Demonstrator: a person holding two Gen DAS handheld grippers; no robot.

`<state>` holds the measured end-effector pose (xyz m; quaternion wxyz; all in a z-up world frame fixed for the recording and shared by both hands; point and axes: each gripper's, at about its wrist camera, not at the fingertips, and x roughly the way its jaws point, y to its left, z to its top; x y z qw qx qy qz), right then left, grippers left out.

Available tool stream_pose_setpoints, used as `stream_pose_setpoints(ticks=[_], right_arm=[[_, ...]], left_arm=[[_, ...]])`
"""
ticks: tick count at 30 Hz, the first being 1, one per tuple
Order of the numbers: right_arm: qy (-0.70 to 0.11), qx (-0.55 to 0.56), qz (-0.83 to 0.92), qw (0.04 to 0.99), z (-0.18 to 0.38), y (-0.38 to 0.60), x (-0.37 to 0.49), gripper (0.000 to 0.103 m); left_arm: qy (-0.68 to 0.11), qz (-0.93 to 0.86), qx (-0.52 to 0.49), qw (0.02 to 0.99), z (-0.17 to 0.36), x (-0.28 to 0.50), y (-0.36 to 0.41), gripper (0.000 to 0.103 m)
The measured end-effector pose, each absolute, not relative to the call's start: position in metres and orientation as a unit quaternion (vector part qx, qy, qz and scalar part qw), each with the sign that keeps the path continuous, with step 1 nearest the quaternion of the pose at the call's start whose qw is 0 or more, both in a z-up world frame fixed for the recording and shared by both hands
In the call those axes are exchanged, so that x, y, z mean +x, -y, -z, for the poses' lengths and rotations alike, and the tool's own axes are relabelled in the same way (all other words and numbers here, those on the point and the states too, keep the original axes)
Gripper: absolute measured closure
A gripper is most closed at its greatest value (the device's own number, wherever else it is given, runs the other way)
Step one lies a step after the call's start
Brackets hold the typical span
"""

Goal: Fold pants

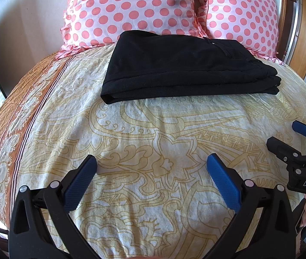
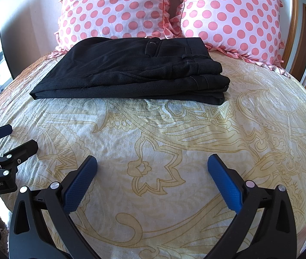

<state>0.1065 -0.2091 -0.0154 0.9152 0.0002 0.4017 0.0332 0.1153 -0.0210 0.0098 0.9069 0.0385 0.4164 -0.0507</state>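
Black pants (image 1: 181,69) lie folded into a flat rectangular stack on the bed, just in front of the pillows; they also show in the right wrist view (image 2: 131,77), waistband and pocket to the right. My left gripper (image 1: 152,161) is open and empty, held above the bedsheet well short of the pants. My right gripper (image 2: 152,161) is open and empty, also back from the pants. Each gripper shows at the edge of the other's view: the right one (image 1: 286,136) and the left one (image 2: 17,138).
The bed is covered by a cream sheet with yellow paisley print (image 1: 153,129) and an orange border (image 1: 13,129) at the left. Two pink polka-dot pillows (image 2: 114,8) (image 2: 234,15) lean against the wooden headboard (image 1: 303,32). A wall is at the left.
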Motion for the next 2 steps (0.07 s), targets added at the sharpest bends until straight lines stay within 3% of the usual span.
stream_pose_setpoints(ticks=[2], right_arm=[[-0.402,0.000,-0.033,0.915,0.0154,0.2091,0.1066,0.001]], left_arm=[[-0.416,0.051,0.039,0.907,-0.0099,0.1151,0.0209,0.002]])
